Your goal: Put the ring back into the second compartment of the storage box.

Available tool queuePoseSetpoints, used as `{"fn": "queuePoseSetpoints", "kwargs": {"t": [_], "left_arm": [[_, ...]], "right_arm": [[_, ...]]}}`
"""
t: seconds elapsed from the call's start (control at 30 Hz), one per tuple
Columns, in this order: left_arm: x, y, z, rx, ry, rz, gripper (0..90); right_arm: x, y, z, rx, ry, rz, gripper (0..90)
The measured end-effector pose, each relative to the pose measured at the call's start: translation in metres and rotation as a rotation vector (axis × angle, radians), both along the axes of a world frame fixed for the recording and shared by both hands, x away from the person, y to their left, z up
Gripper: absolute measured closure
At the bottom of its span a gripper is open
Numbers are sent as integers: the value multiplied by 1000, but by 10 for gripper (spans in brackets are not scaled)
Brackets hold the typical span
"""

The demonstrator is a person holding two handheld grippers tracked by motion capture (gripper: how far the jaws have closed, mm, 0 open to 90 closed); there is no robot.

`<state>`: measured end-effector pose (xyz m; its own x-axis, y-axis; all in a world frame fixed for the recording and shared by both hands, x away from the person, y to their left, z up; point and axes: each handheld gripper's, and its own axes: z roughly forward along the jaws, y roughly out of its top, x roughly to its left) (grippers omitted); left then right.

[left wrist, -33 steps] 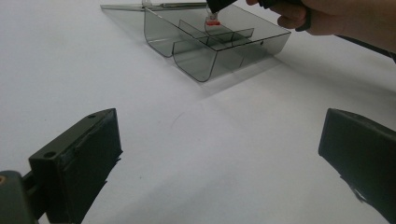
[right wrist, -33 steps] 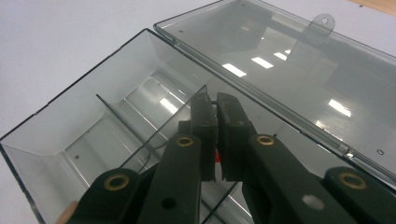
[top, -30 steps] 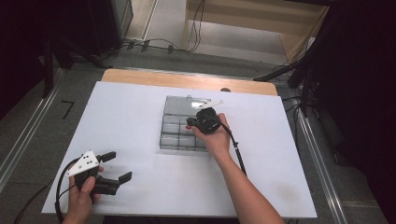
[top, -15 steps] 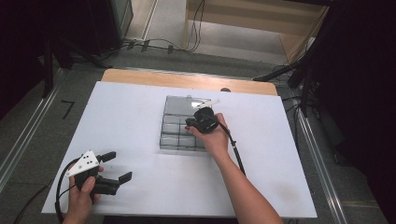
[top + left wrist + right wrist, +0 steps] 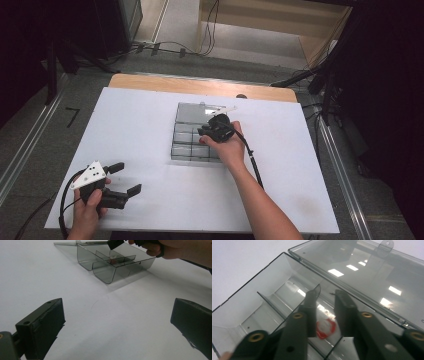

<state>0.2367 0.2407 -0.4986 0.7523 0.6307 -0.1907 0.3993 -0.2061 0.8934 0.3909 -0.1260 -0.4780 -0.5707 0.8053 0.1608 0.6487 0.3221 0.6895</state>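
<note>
bright overhead light glares on box lid (image 5: 367, 272).

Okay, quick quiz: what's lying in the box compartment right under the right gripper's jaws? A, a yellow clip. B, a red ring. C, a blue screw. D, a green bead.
B: in the right gripper view a red ring lies on the floor of the clear box, just below the right gripper.

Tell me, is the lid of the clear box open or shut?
Open. The lid lies folded back flat behind the box, and the compartments are uncovered.

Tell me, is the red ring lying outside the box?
No, the red ring lies inside a compartment of the box, below the right claw.
</note>
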Motion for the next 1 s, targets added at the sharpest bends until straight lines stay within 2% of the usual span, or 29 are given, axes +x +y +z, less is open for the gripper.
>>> {"fn": "queuePoseSetpoints", "kwargs": {"t": [0.2,0.37,0.53,0.63,0.83,1.0], "left_arm": [[0,0,0,0,0,0,0],[0,0,0,1,0,0,0],[0,0,0,1,0,0,0],[0,0,0,1,0,0,0],[0,0,0,-2,0,1,0],[0,0,0,0,-1,-2,0]], "right_arm": [[-2,-1,3,31,-20,12,450],[-9,4,8,18,-35,46,269],[-16,6,13,15,-57,80,140],[-21,7,17,27,-62,92,91],[-31,3,23,79,-76,109,81],[-38,-2,21,90,-76,109,69]]}}
